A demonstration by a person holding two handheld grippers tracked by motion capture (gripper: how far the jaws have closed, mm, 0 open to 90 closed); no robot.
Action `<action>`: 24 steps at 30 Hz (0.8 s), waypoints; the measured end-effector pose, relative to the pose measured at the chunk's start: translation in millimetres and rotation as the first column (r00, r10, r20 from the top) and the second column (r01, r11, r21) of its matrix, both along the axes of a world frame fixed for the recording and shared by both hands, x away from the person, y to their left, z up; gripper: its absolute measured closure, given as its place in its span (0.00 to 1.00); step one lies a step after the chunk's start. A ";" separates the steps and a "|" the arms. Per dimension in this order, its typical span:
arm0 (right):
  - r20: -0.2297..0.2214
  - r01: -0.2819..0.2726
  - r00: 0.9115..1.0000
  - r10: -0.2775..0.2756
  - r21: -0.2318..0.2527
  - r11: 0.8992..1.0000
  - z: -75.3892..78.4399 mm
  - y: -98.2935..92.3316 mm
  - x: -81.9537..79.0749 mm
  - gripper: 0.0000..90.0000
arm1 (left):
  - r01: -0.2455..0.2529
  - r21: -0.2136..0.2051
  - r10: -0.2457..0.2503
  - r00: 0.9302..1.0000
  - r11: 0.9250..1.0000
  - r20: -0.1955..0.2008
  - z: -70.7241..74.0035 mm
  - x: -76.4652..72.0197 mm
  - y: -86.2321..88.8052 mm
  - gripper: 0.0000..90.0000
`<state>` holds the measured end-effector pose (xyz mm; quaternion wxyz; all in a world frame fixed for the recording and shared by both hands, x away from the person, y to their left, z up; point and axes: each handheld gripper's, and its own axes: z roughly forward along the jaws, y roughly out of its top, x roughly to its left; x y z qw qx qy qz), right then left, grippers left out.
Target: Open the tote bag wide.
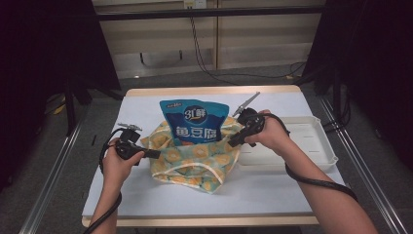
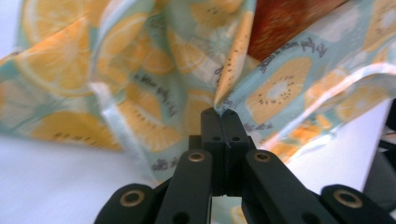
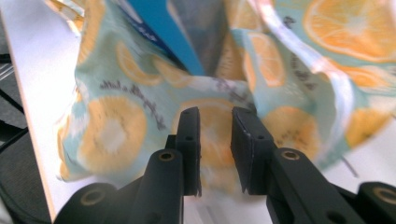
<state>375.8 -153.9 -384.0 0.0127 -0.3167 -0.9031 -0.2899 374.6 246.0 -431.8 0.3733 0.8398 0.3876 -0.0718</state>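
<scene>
a: where is the bag [image 1: 195, 158]?

b: it sits in the middle of the table [image 1: 146, 195], on the pale cover. it is a cloth bag printed with orange slices, mouth up, and a blue pouch [image 1: 195, 122] stands upright in it, its top half above the rim.

a: and the left gripper [image 1: 152, 154]?

b: it comes in from the left side of the bag. in the left gripper view the left gripper [image 2: 219, 112] has its jaws pressed together on a fold of the bag [image 2: 154, 79], pinching the cloth at the tips.

a: the right gripper [image 1: 233, 141]?

b: it is at the bag's right rim, just beside the pouch. in the right gripper view the right gripper [image 3: 215, 116] has its jaws a little apart, with a clear gap between them. the bag's cloth [image 3: 116, 126] lies just past the tips; the pads do not press on it. the blue pouch [image 3: 159, 28] shows inside the bag's mouth.

a: anything else on the table?

b: a white tray [image 1: 311, 146] lies to the right of the bag, under the person's right hand [image 1: 272, 134]. the left hand [image 1: 117, 161] holds its gripper low, near the table.
</scene>
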 end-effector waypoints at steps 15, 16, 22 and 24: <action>0.020 0.031 0.999 -0.030 -0.063 0.998 -12.2 -2.5 18.4 0.84 | -0.029 -0.016 0.029 0.999 0.999 -0.014 -6.5 2.5 9.9 1.00; 0.021 0.024 1.000 -0.023 -0.064 0.998 -13.0 -1.9 19.7 0.84 | -0.023 -0.020 0.022 0.999 1.000 -0.029 -6.0 2.6 10.6 1.00; 0.038 0.033 0.999 -0.030 -0.070 0.997 -15.2 1.6 31.9 0.87 | -0.023 -0.009 0.023 1.000 1.000 -0.010 -5.2 2.5 11.3 1.00; 0.043 0.042 0.998 -0.040 -0.066 0.997 -15.9 1.8 36.3 0.87 | -0.027 -0.019 0.026 1.000 0.999 -0.011 -4.5 1.7 10.6 1.00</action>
